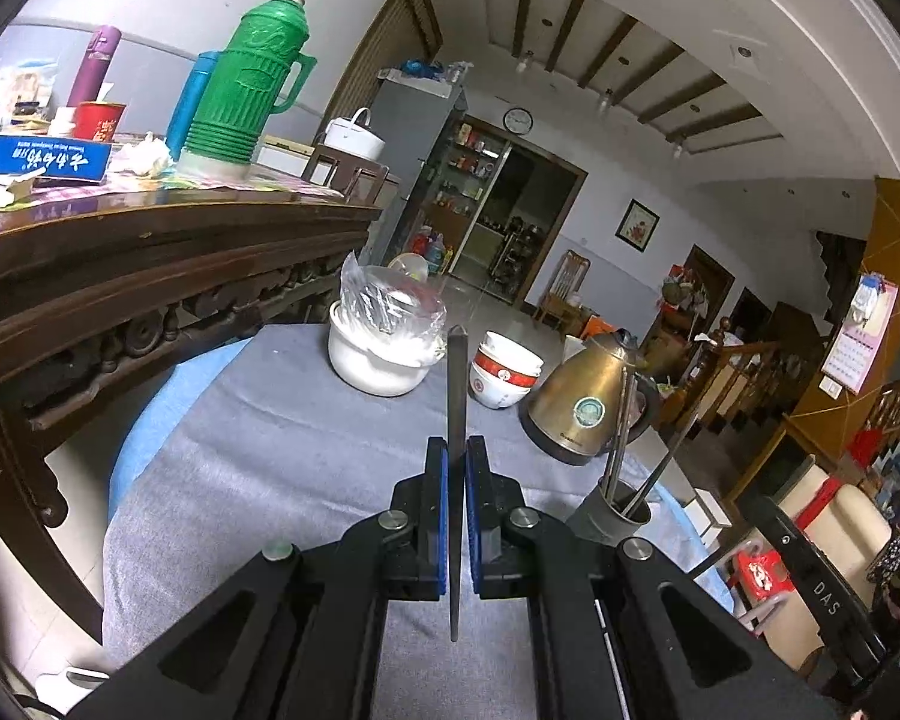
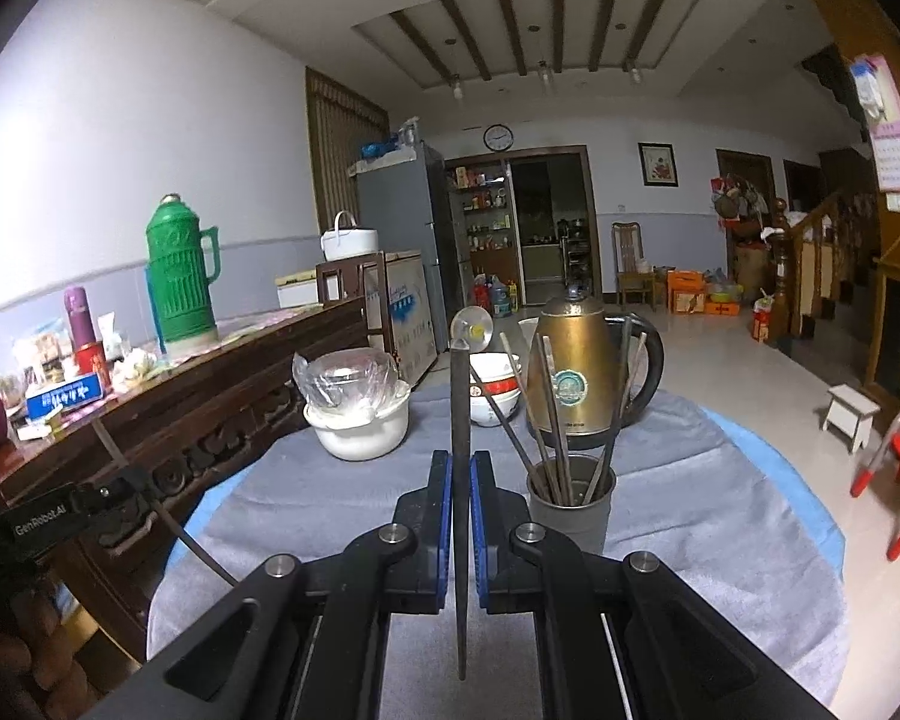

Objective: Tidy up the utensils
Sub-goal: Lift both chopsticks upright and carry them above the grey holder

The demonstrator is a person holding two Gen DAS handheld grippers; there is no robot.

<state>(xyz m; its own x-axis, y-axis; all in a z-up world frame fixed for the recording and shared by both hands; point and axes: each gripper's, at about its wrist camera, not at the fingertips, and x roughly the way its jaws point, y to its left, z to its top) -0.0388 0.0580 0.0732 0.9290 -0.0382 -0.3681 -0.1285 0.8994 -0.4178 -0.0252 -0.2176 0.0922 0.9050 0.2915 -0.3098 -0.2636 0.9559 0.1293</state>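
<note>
1. Taking the grey holder cup point(image 2: 570, 495) on the round cloth-covered table point(image 2: 690, 516) as the landmark: far to its left stands the carved wooden sideboard point(image 2: 210, 414) with a green thermos point(image 2: 180, 276) on top.
2. Nearer, left of the cup and further back, sits a white pot point(image 2: 360, 432) topped with a plastic-wrapped bowl point(image 2: 345, 378); a stack of red-trimmed bowls point(image 2: 498, 390) is just behind the cup.
3. The left gripper point(image 1: 457, 459) has its blue pads pressed together on a dark chopstick point(image 1: 457, 396), which runs up between the jaws, tip pointing away. From this view the cup point(image 1: 615, 507) lies to the right and slightly nearer.
4. The right gripper point(image 2: 462, 468) is likewise pinched tight on a second dark chopstick point(image 2: 461, 408); the cup is just to its right, already holding several chopsticks that lean outward.
5. Directly behind the cup stands a brass-coloured kettle point(image 2: 576, 378).
6. Judging by this, the step in hand is carrying the two held chopsticks to the cup. The next move calls for bringing each gripper over the cup's mouth, tipping the stick downward, and threading it past the leaning chopsticks before releasing. The kettle close behind leaves little room.
</note>
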